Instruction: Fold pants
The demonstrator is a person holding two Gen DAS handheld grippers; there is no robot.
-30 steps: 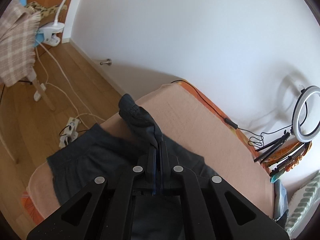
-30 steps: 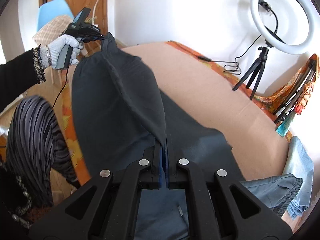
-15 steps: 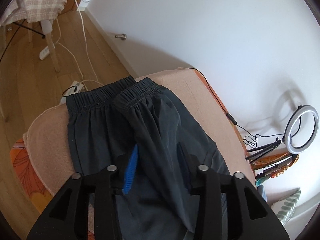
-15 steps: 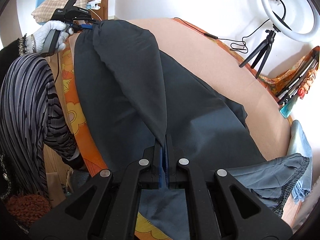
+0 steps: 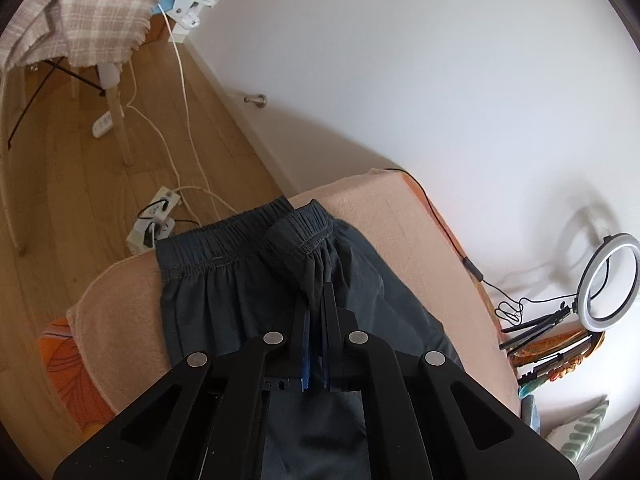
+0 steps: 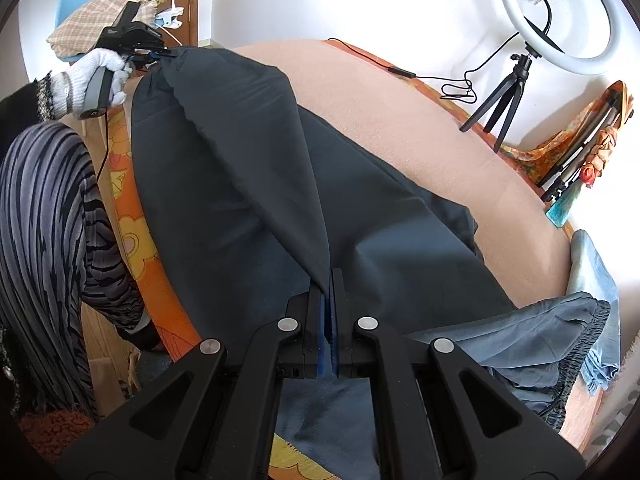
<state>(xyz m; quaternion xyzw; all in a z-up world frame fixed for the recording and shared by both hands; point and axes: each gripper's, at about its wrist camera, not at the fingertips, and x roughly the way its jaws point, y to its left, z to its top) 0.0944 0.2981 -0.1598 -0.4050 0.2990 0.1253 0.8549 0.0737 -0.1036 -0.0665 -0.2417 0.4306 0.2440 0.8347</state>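
Observation:
Dark grey pants (image 5: pixel 224 280) with an elastic waistband (image 5: pixel 216 246) lie on a peach blanket (image 5: pixel 400 236), one half folded over the other. My left gripper (image 5: pixel 318 294) is shut on a bunch of cloth just behind the folded-over waistband. In the right wrist view the pants (image 6: pixel 248 148) stretch from that left gripper (image 6: pixel 164 54), held by a white-gloved hand (image 6: pixel 80 84), down to my right gripper (image 6: pixel 330 276). The right gripper is shut on the lower edge of the folded layer, which rises in a ridge between the two grippers.
A ring light on a tripod (image 6: pixel 520 60) stands at the blanket's (image 6: pixel 380 112) far edge by the wall. Another grey-blue garment (image 6: pixel 560 340) and a light blue cloth (image 6: pixel 592 280) lie at right. A power strip (image 5: pixel 154 220) and a draped chair (image 5: pixel 80 12) are on the floor.
The left gripper opened, dropped the waistband corner onto the pants, sank, and shut again on cloth behind the waistband. The right gripper kept its hold and came lower.

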